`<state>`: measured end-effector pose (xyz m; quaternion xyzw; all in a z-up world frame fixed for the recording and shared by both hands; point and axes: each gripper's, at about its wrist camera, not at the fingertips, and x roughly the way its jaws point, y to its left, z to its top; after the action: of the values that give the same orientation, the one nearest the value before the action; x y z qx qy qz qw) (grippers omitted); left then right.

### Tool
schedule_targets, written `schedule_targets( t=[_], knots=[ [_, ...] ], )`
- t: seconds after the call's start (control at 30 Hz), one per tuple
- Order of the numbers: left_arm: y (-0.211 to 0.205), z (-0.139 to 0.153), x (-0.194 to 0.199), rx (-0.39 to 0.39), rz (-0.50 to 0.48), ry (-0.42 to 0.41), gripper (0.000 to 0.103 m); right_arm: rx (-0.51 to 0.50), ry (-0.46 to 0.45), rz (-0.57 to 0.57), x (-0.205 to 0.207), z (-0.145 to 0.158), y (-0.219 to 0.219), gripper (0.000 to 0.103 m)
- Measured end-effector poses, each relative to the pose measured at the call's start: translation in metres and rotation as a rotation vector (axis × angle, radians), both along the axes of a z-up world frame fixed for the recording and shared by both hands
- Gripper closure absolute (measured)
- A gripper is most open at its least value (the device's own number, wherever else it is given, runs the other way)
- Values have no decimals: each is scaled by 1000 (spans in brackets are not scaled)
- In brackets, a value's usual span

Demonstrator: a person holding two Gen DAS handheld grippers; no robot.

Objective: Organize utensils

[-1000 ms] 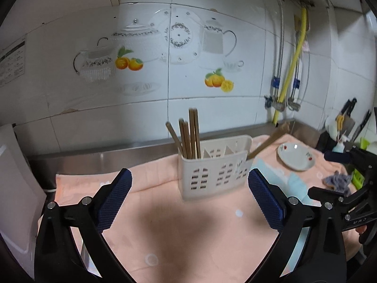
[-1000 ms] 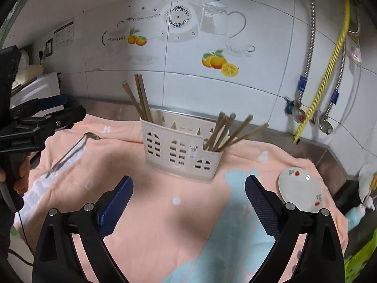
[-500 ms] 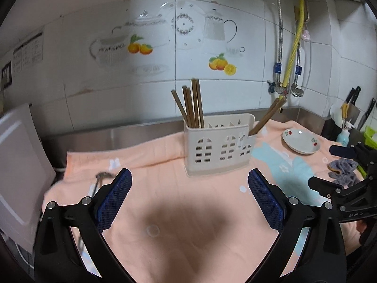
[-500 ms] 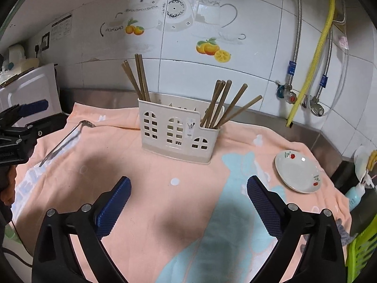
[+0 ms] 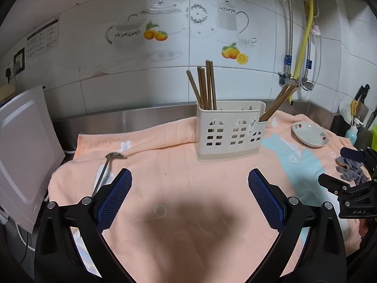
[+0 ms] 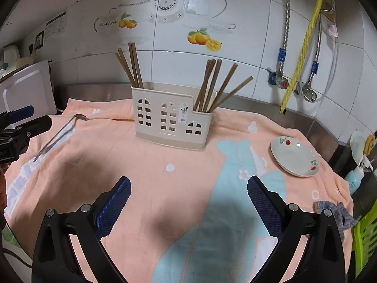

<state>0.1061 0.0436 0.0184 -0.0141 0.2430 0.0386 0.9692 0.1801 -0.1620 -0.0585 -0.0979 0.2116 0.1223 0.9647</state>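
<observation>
Jaws of both grippers, left gripper [image 5: 189,195] and right gripper [image 6: 188,199], gape empty. The ladle [image 5: 104,172] lies at left frame, handle toward the left gripper, which is nearer; utensil holder [image 5: 229,133] stands center.

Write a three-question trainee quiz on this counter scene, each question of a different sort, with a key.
1. True or false: the left claw is shut on a chopstick.
2. Multiple choice: the metal spoon lies A) inside the utensil holder, B) on the peach towel left of the holder, C) on the small plate.
3. Fill in: the holder's middle compartment holds ____ chopsticks.

Key: 1 false, both claws are open and hold nothing. 2 B. 3 no; the chopsticks stand only in its two end compartments.
</observation>
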Motion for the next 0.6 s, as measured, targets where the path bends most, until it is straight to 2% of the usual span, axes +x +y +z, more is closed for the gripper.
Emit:
schedule_targets(
  t=[0.6],
  knots=[
    [8,-19,-8,-35,43,43,5,-1,-20,-22,-6,-3,-2,7]
  ],
)
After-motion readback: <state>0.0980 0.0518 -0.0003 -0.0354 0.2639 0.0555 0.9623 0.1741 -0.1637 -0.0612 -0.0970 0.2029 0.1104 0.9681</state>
